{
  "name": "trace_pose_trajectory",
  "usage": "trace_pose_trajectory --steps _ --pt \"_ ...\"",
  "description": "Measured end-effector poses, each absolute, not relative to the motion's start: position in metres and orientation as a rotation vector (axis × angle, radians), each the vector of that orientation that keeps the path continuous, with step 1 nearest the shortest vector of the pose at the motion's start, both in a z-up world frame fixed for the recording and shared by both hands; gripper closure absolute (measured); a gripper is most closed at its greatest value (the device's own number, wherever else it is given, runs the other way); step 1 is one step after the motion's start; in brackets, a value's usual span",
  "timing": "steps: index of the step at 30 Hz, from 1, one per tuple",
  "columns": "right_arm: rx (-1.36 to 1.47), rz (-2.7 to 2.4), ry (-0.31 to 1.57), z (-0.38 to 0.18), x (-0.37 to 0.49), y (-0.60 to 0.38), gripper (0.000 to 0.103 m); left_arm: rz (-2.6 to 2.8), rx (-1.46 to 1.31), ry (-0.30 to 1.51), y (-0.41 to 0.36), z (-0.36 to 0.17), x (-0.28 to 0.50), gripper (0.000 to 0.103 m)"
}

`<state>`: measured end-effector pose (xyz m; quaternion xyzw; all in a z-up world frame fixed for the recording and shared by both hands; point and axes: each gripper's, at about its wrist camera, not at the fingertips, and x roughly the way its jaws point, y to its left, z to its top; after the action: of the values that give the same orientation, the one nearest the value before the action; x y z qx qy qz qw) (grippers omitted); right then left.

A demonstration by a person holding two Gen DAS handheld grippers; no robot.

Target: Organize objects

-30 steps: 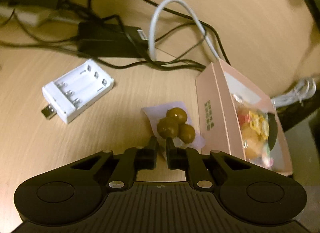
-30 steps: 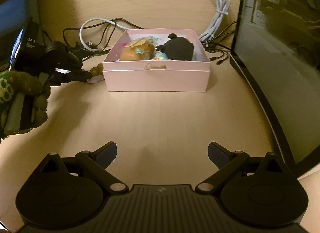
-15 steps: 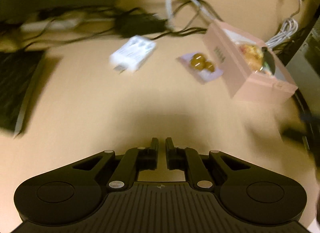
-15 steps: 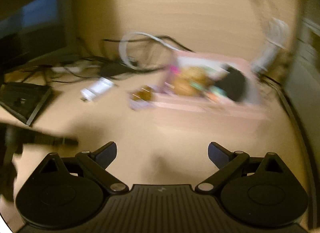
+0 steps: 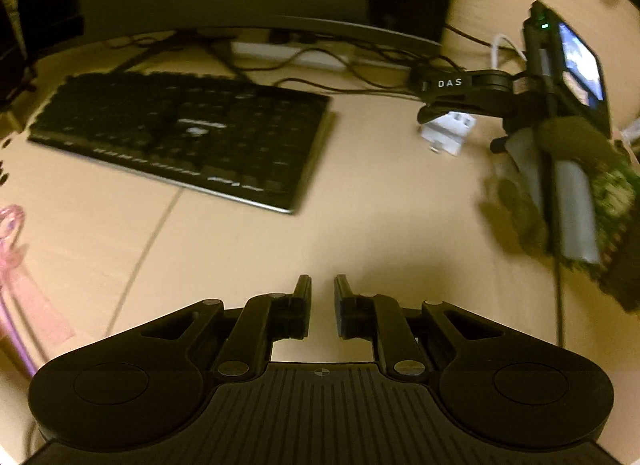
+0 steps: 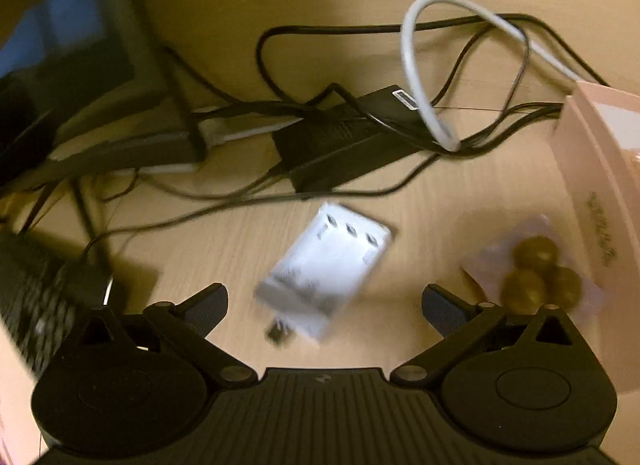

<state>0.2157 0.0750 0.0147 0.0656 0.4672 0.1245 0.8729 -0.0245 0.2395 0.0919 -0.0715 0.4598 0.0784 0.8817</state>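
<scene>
In the left wrist view, a pink translucent object [image 5: 16, 261], too blurred to name, lies at the far left edge of the wooden tabletop [image 5: 380, 225]. Right of it a black keyboard [image 5: 180, 137] sits at a slant, with dark cables [image 5: 320, 65] and a white power strip [image 5: 288, 55] behind it. The left tongs [image 5: 322, 299] hang over bare tabletop near the middle, their jaws nearly together with only a narrow slit between them and nothing held. Further right the white battery charger [image 5: 448, 133] lies partly under the other gripper, which the person's hand [image 5: 568, 169] in a patterned sleeve carries.

In the right wrist view, a monitor [image 6: 68, 49] stands at the left, its base beside a white power strip [image 6: 248, 129]. A black power brick [image 6: 348, 137] lies in a tangle of black cables [image 6: 360, 29], crossed by a looping white cable [image 6: 416, 77]. The right tongs [image 6: 325, 305] are spread as wide as they go, having just opened a little further, and grip nothing; the white battery charger [image 6: 328, 273] lies flat on the tabletop [image 6: 420, 217] between the two fingers, its USB plug toward the camera, touching neither finger. To its right, three olive-brown balls [image 6: 536, 273] rest on a clear wrapper just beside the pink box [image 6: 600, 185] at the right edge.
</scene>
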Motion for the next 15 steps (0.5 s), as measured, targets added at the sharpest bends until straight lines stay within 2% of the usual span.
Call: trace_pose_trajectory --steps 4,6,7,8,10,15 --pt "0.069 0.247 0.945 0.010 0.227 0.097 0.000 0.185 -0.167 0.954 0.256 0.093 -0.028 0.090" --pt "0.006 0.255 0.926 0.008 0.225 0.109 0.009 0.194 -0.174 0.956 0.262 0.092 -0.031 0.090" --pt "-0.038 0.261 0.910 0.008 0.224 0.116 0.022 0.196 -0.178 0.958 0.263 0.091 -0.033 0.090" --pt "-0.099 0.276 0.889 0.009 0.220 0.123 0.039 0.196 -0.180 0.960 0.265 0.091 -0.033 0.090" --pt "-0.149 0.323 0.866 0.012 0.208 0.128 0.056 0.196 -0.179 0.963 0.268 0.089 -0.032 0.090" --pt "-0.191 0.440 0.884 0.016 0.161 0.118 0.056 0.171 -0.176 0.966 0.268 0.087 -0.027 0.090"
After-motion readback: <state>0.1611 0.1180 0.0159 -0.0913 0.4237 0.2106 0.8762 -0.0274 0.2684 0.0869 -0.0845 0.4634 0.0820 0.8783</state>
